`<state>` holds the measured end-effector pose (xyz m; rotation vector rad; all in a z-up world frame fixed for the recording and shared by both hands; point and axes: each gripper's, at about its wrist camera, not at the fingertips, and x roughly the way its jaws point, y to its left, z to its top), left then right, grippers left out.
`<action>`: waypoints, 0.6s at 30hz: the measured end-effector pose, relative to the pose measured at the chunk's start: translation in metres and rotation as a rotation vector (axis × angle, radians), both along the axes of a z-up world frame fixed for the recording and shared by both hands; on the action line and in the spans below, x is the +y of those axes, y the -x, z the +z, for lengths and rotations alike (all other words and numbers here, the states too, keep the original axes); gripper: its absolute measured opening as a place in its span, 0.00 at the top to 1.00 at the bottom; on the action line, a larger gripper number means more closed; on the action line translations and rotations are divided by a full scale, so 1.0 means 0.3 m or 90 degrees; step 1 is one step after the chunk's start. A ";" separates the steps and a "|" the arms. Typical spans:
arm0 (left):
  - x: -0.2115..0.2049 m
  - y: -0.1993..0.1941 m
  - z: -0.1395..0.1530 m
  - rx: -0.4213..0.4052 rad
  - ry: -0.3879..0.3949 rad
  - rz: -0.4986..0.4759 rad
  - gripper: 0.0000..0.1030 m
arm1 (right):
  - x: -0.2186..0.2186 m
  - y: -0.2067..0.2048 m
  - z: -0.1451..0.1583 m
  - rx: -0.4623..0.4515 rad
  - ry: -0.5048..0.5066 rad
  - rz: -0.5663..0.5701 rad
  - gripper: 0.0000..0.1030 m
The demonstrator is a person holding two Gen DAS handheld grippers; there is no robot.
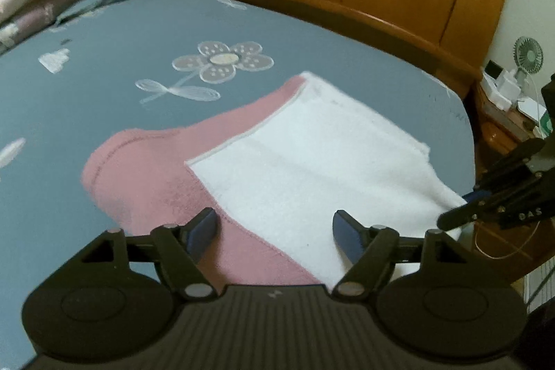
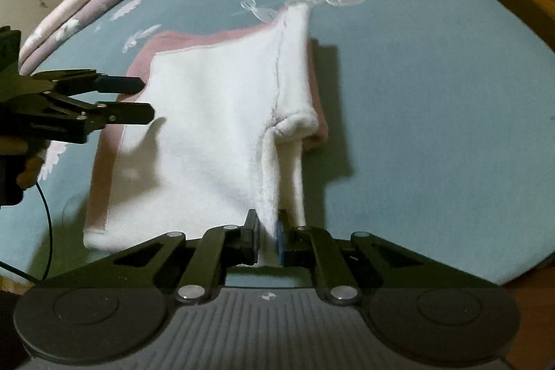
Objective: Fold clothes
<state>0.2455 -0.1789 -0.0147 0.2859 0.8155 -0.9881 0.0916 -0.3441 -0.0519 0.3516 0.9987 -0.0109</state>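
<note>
A: What's the garment (image 2: 215, 113) like?

B: Pink outside, white fleece inside, lying mid-frame on the blue bedsheet (image 2: 433, 113) with the white layer turned over the pink. I'd judge it soft, light and floppy; it'll sag unless held by an edge or corner.

A: And the tools?

B: The right gripper (image 2: 267, 236) pinches a white edge at lower centre. The left gripper (image 1: 274, 231) hangs wide apart over the near hem, holding nothing.

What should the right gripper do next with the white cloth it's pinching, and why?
Probably carry the pinched edge across toward the left gripper, which hangs open. The right gripper is shut on the white cloth, lifted into a ridge over the pink cloth.
</note>
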 end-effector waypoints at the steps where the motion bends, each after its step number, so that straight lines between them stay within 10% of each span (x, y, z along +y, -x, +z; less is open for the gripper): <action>1: -0.010 0.003 0.000 -0.004 -0.006 -0.005 0.24 | 0.009 -0.003 0.001 0.001 0.006 0.001 0.89; 11: 0.061 0.008 0.001 0.057 0.000 -0.008 0.24 | -0.005 0.022 0.144 -0.069 0.043 -0.004 0.77; 18: 0.172 -0.070 0.095 0.121 0.118 0.047 0.24 | -0.026 -0.043 0.222 -0.093 0.075 0.007 0.71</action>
